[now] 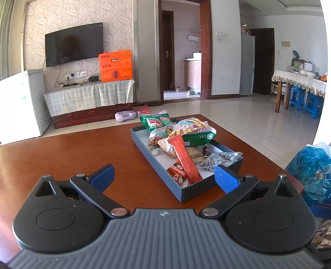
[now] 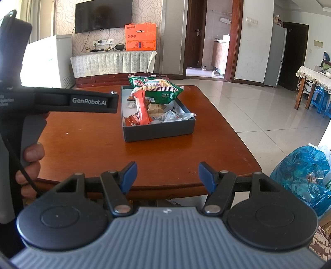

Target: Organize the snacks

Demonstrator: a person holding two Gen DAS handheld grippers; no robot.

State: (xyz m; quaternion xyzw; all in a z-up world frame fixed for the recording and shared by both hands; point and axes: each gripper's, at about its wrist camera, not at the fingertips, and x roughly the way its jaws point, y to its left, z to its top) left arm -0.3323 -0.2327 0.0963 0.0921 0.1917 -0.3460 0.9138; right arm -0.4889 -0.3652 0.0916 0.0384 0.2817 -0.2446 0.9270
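Your grey box (image 2: pixel 159 129) sits mid-table (image 2: pixel 82 140), heaped with snacks. Inside it, the green cracker bag (image 2: pixel 163 91) is light and crushable; pinch its crimped edge. The orange stick pack (image 2: pixel 141 107) looks slippery. Both the left gripper (image 1: pixel 163 175) and right gripper (image 2: pixel 167 175) gape empty.

We see the tray (image 2: pixel 159 130) on the bench (image 2: pixel 82 144), snack packets (image 2: pixel 157 91) piled in it; right of the tray, off the bench, sits a bag (image 2: pixel 302 173); behind the tray, a television (image 2: pixel 103 15).
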